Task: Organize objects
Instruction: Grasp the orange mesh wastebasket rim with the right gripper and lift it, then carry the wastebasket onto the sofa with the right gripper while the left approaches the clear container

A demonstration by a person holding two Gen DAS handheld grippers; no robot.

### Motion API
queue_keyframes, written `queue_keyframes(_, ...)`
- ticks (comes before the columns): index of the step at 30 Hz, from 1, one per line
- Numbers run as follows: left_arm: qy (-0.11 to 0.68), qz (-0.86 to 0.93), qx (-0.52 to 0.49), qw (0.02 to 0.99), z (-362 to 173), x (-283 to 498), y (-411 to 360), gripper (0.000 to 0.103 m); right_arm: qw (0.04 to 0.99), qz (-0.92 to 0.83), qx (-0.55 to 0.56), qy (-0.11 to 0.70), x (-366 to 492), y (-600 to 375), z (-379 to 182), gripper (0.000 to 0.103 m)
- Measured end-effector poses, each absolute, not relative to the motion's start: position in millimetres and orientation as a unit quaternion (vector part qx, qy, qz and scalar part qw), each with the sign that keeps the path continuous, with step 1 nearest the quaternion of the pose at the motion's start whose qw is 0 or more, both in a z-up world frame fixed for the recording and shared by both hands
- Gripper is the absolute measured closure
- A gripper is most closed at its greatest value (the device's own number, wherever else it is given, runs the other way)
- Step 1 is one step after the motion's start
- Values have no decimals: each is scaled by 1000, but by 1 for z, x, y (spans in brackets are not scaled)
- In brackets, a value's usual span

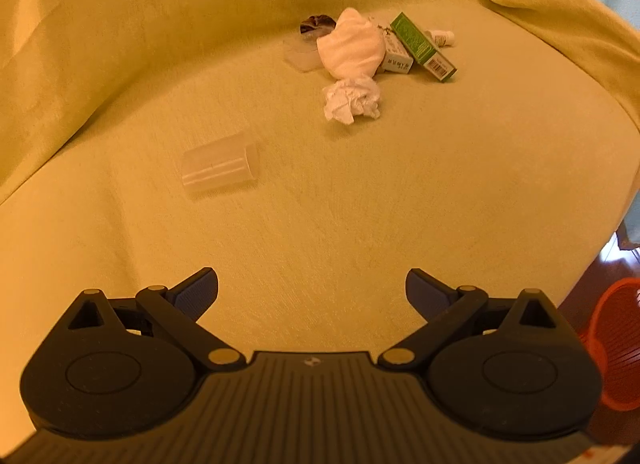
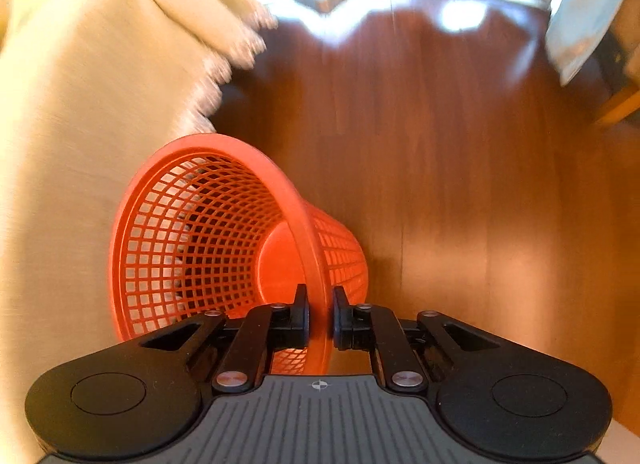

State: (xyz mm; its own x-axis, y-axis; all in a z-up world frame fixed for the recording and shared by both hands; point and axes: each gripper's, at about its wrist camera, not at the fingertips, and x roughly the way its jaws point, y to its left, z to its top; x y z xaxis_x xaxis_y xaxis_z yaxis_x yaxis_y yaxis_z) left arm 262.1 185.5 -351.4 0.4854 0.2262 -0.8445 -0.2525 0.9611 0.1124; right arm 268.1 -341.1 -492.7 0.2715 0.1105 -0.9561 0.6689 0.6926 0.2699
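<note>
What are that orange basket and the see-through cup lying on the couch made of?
The orange basket, pinched at its rim by the right gripper, looks like moulded plastic: a glossy lattice wall with a solid base. The cup, on its side on the yellow-green couch cover, seems to be thin frosted plastic; the cover shows through it. It could be glass, but that looks unlikely.

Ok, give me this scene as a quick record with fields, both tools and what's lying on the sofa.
left tool: open, above the sofa seat, holding nothing
right tool: shut on the rim of the orange basket
basket contents: nothing visible
sofa items: clear cup on its side; crumpled tissue; white cloth; green box
floor: wood
</note>
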Motion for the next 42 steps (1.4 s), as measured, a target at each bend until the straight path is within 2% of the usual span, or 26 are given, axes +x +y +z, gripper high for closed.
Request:
queue_keyframes(7, 485, 122, -22, 866, -292, 267, 201, 4, 768, -111, 319, 544, 292, -317, -312, 96)
queue_keyframes(12, 477, 129, -38, 869, -262, 274, 213, 4, 793, -8, 285, 538, 356, -259, -254, 96)
queue_keyframes(19, 470, 161, -38, 867, -242, 295, 225, 4, 784, 79, 225, 573, 463, -164, -267, 96)
queue_keyframes(25, 470, 207, -48, 857, -240, 314, 235, 4, 791, 105, 179, 576, 526, -148, -268, 96)
queue_keyframes(31, 478, 239, -49, 844, -238, 327, 237, 4, 799, 96, 89, 586, 535, -135, -273, 95)
queue_keyframes(37, 489, 247, -39, 836, -248, 336, 239, 4, 802, 101, 61, 586, 531, -135, -274, 94)
queue_keyframes(42, 505, 235, -31, 830, -270, 343, 240, 4, 804, 115, 34, 583, 531, -136, -281, 86)
